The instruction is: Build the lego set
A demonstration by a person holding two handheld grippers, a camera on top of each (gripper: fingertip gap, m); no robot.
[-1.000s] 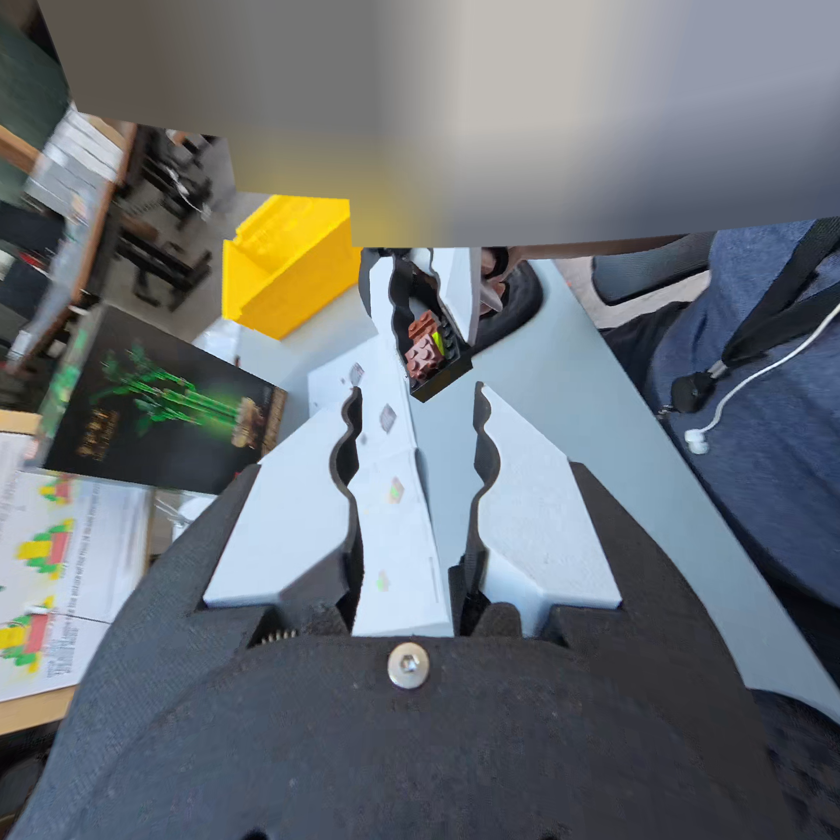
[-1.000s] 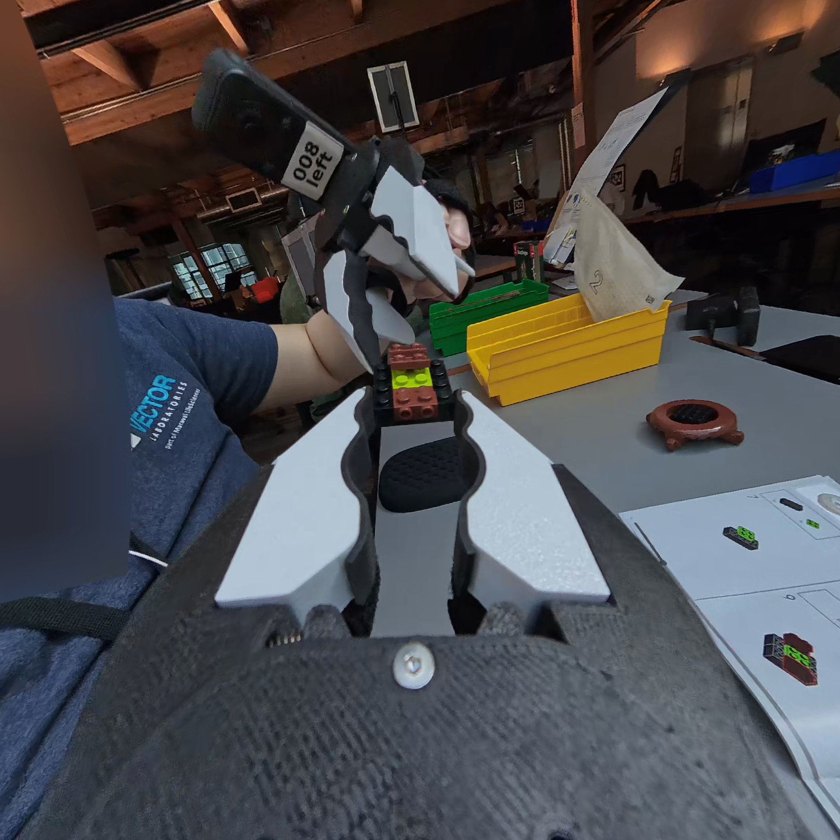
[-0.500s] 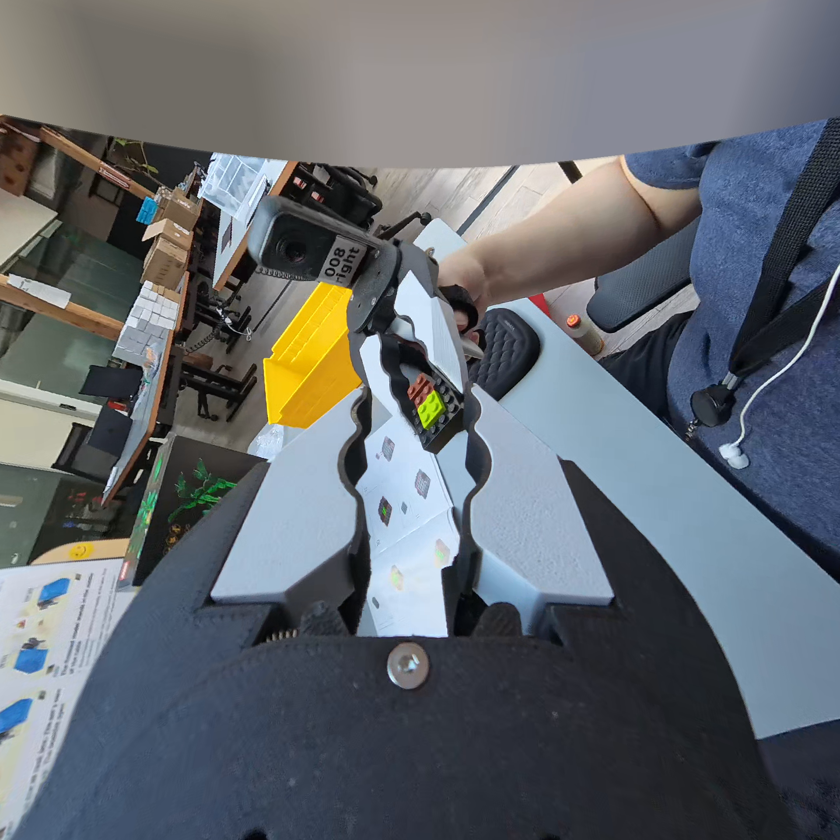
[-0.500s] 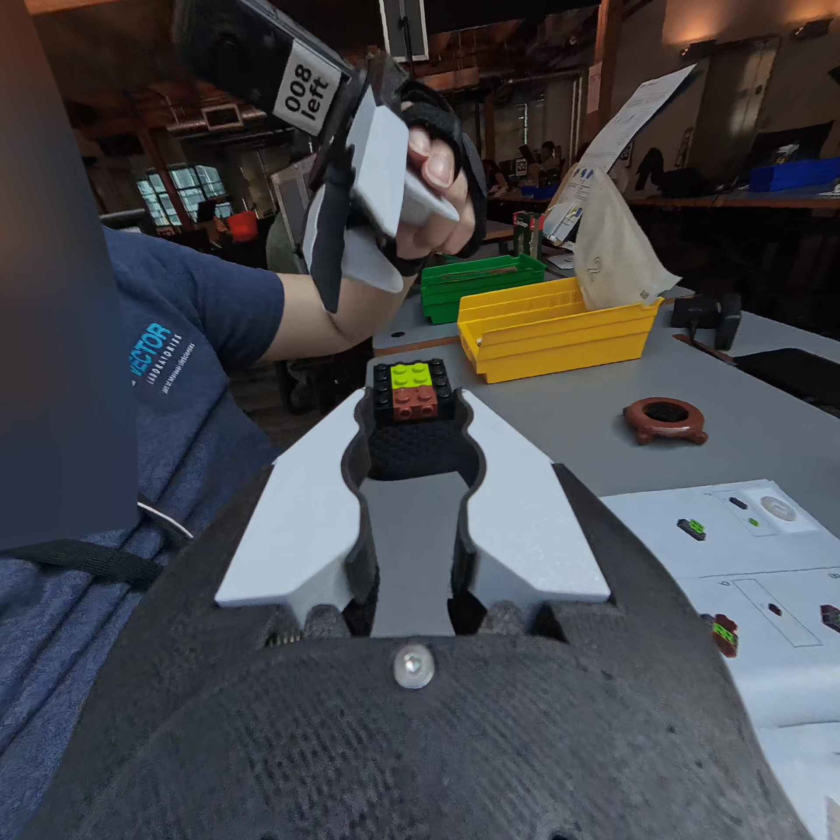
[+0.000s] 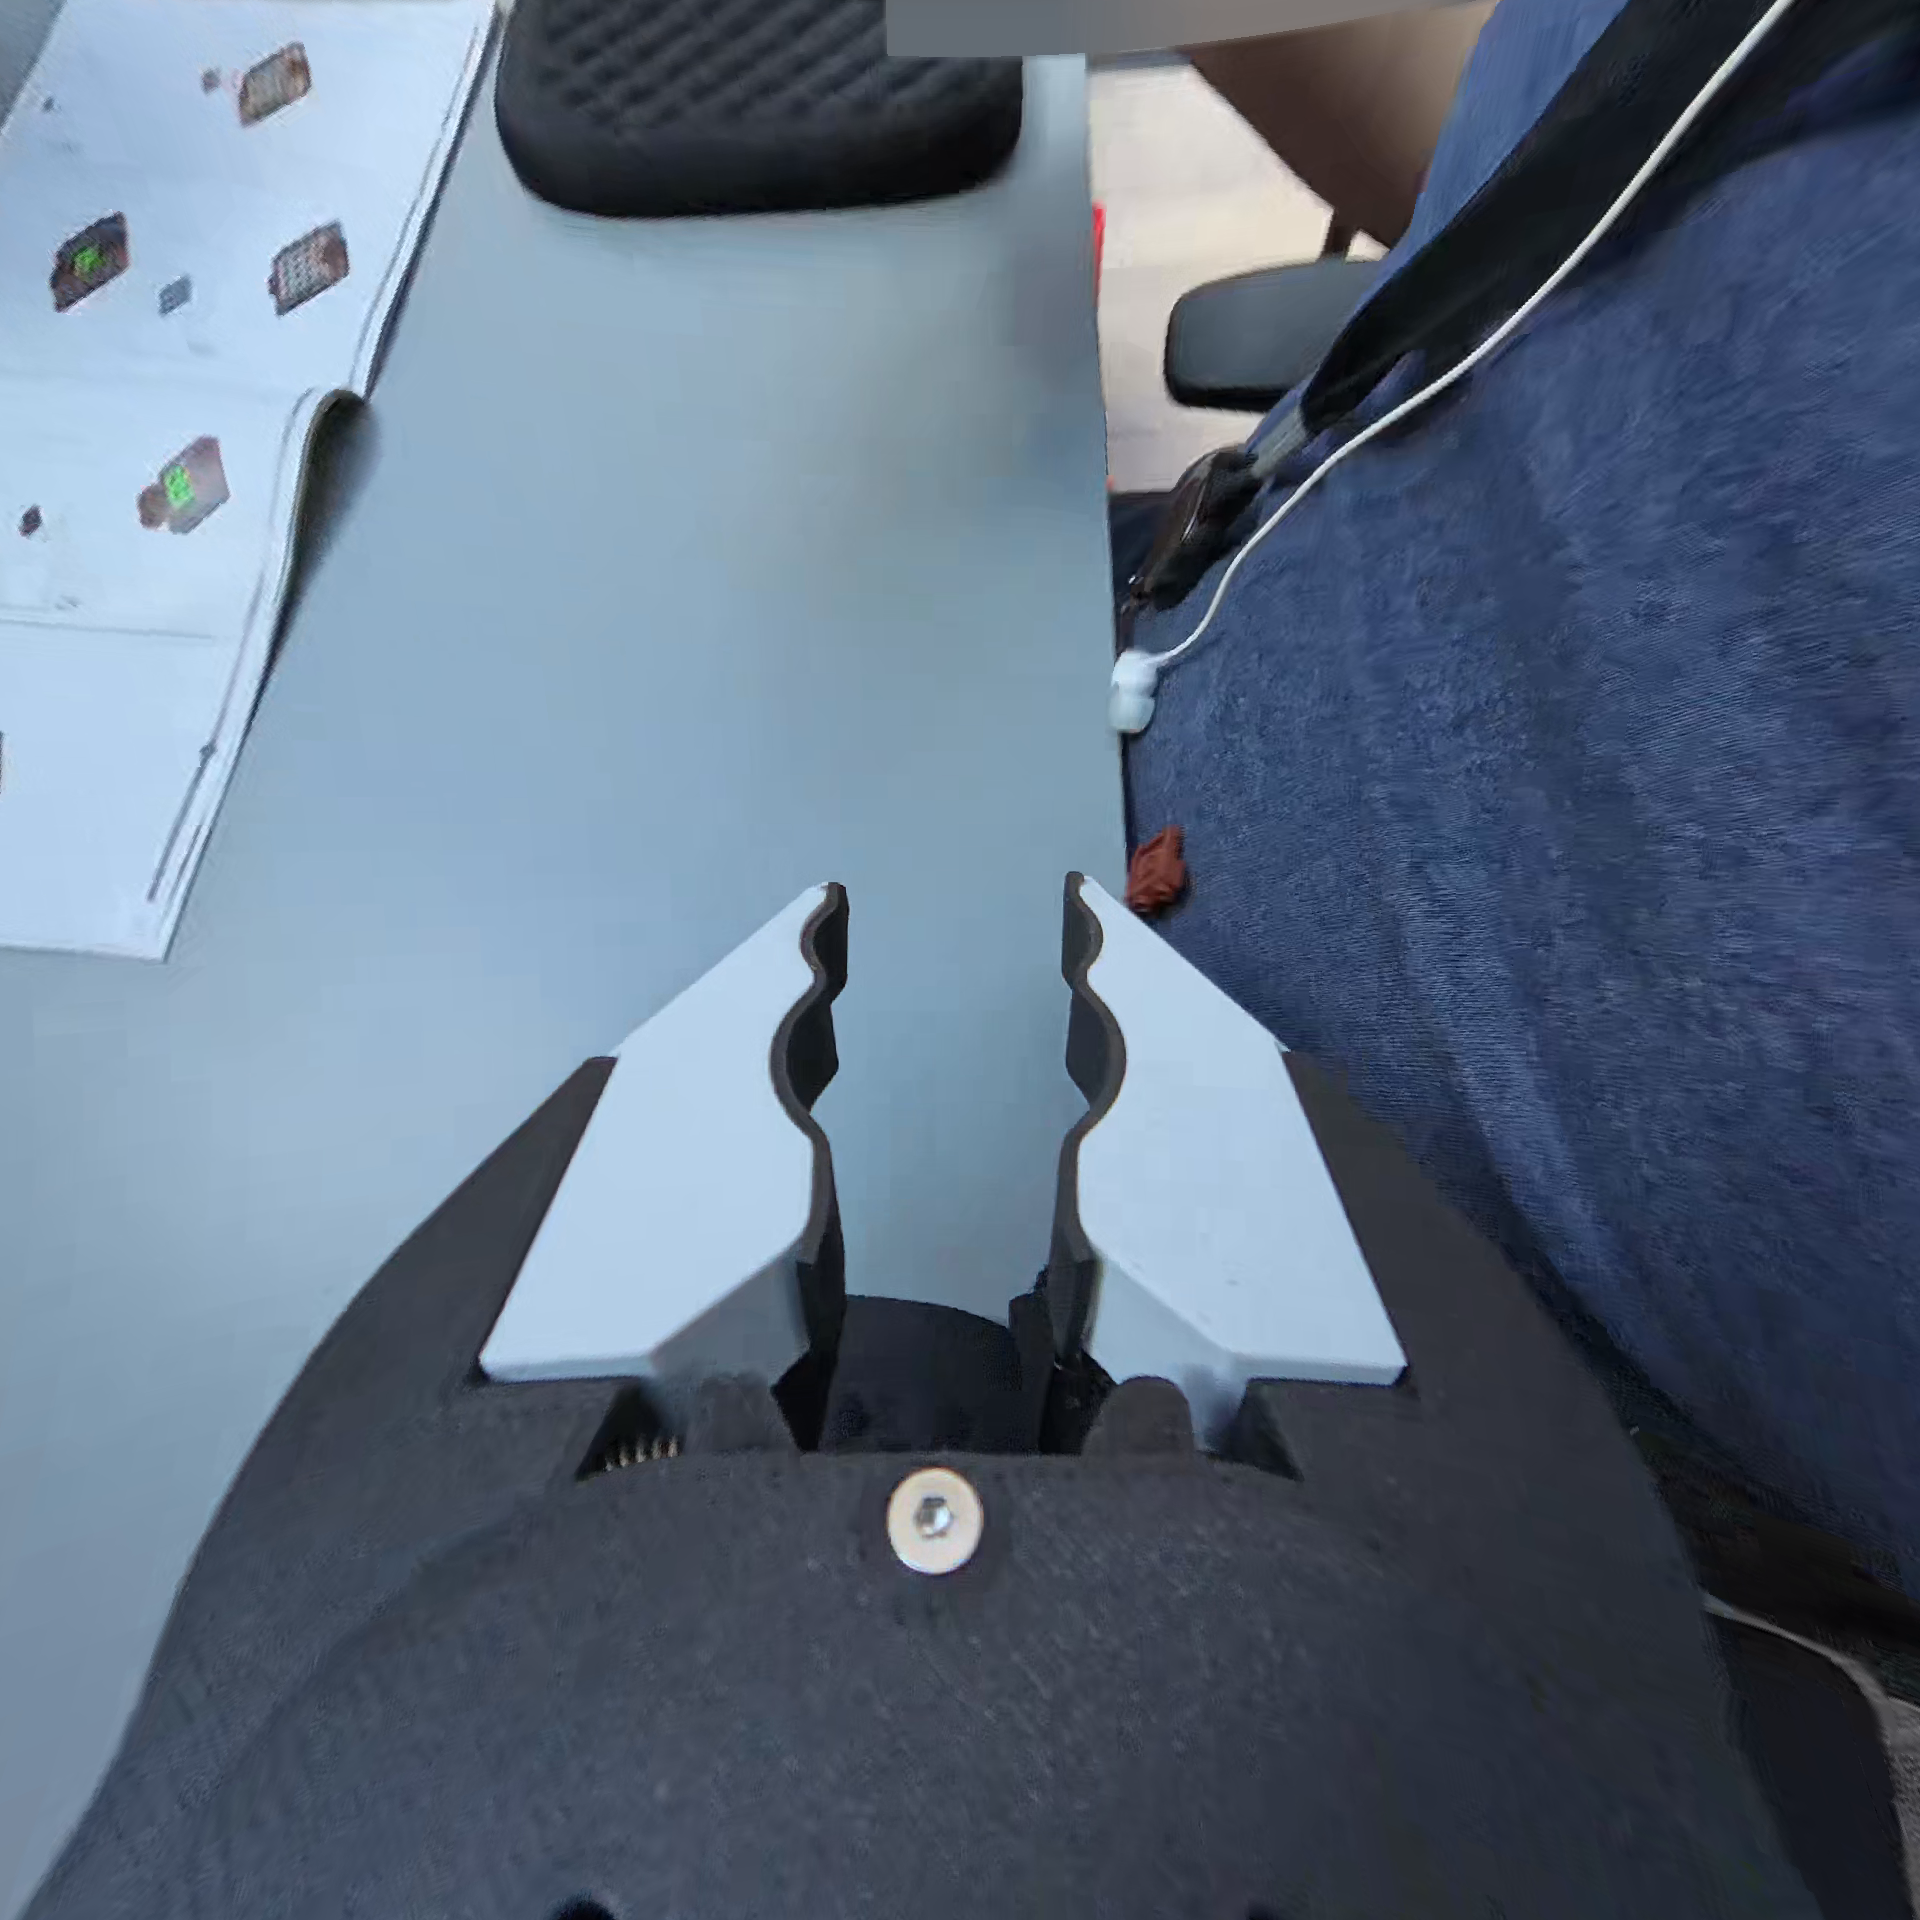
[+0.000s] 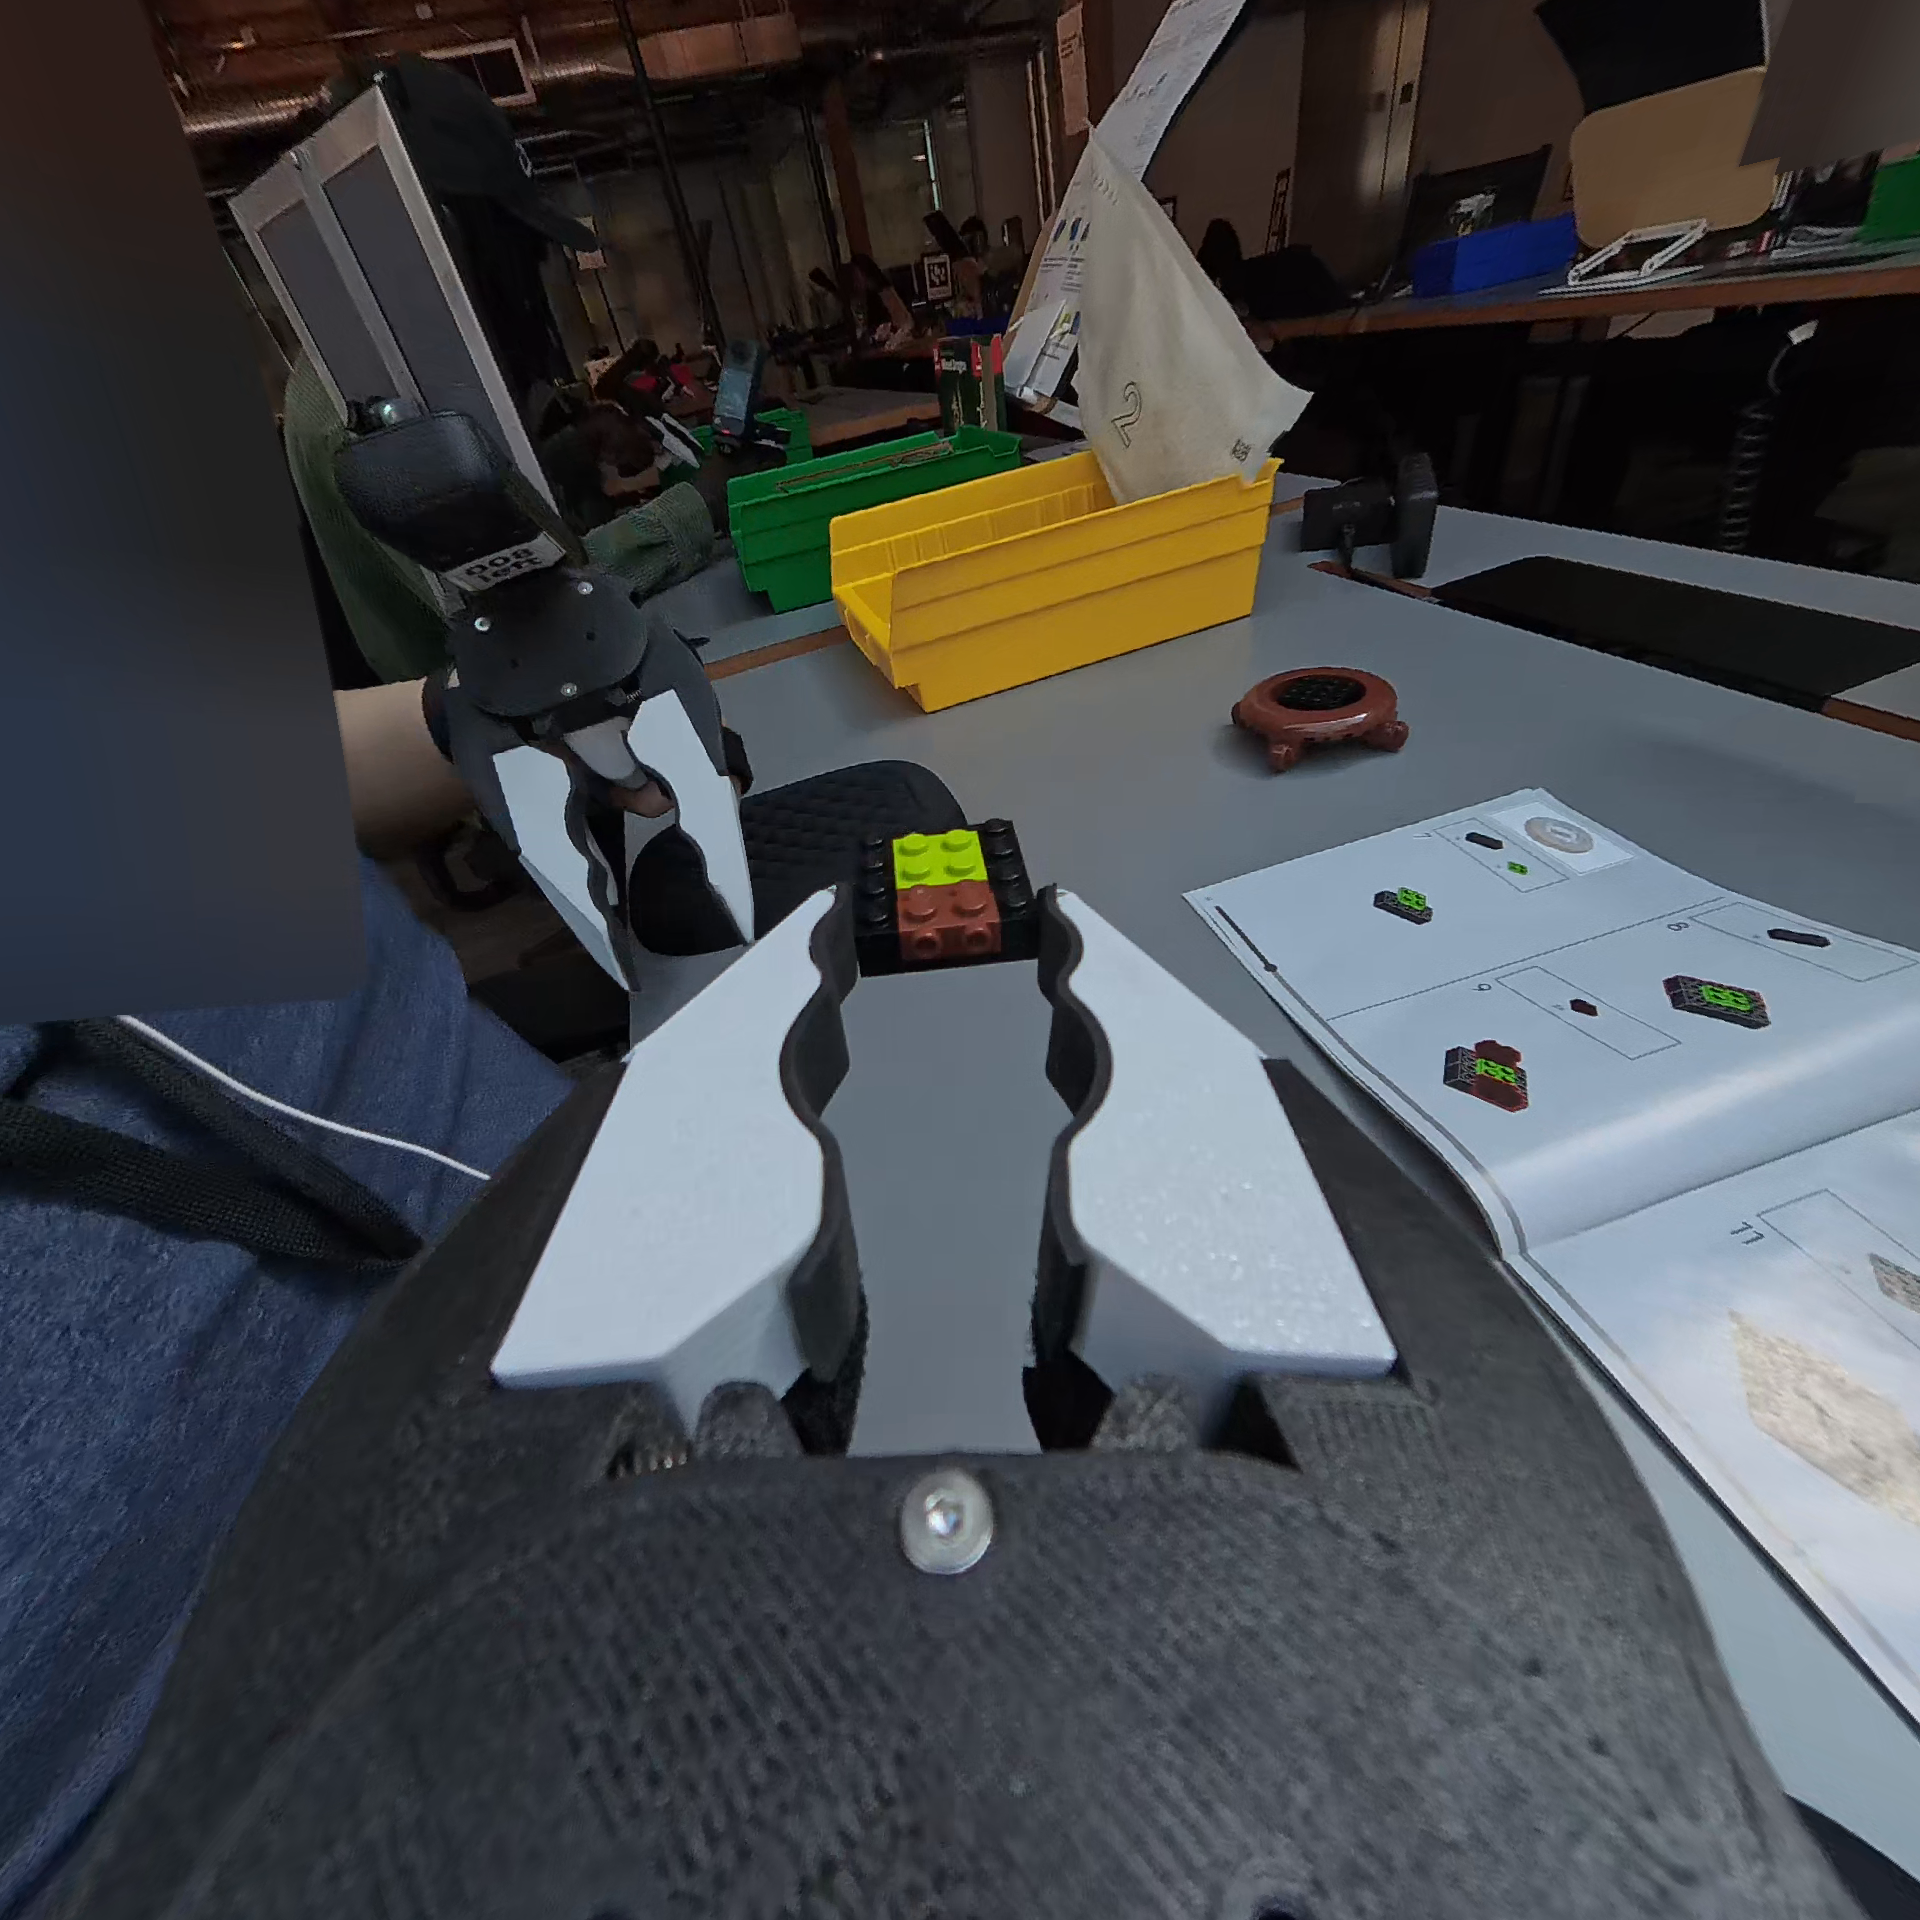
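My right gripper (image 6: 940,906) is shut on a small black lego assembly (image 6: 940,878) with a lime brick and a brown brick on top, held above the grey table (image 6: 1039,758). My left gripper (image 5: 953,888) is open and empty, pointing down at the table's near edge (image 5: 1101,623). It also shows in the right wrist view (image 6: 681,951), left of the assembly and apart from it. A small loose brown brick (image 5: 1155,883) lies on the person's blue shirt (image 5: 1558,831), just past the table edge and right of my left fingertips.
An open instruction booklet (image 6: 1558,1039) lies right of the assembly; it also shows in the left wrist view (image 5: 156,416). A black wrist rest (image 5: 758,104), a brown round lego base (image 6: 1320,712), a yellow bin (image 6: 1039,592) holding a paper bag, and a green bin (image 6: 862,509) stand farther back. Across from one pair of fingers to the other is roughly 20 centimetres.
The brown brick at the assembly's far end is gone from it. My left gripper has swung from above the assembly down to the table edge. The right gripper still holds the assembly.
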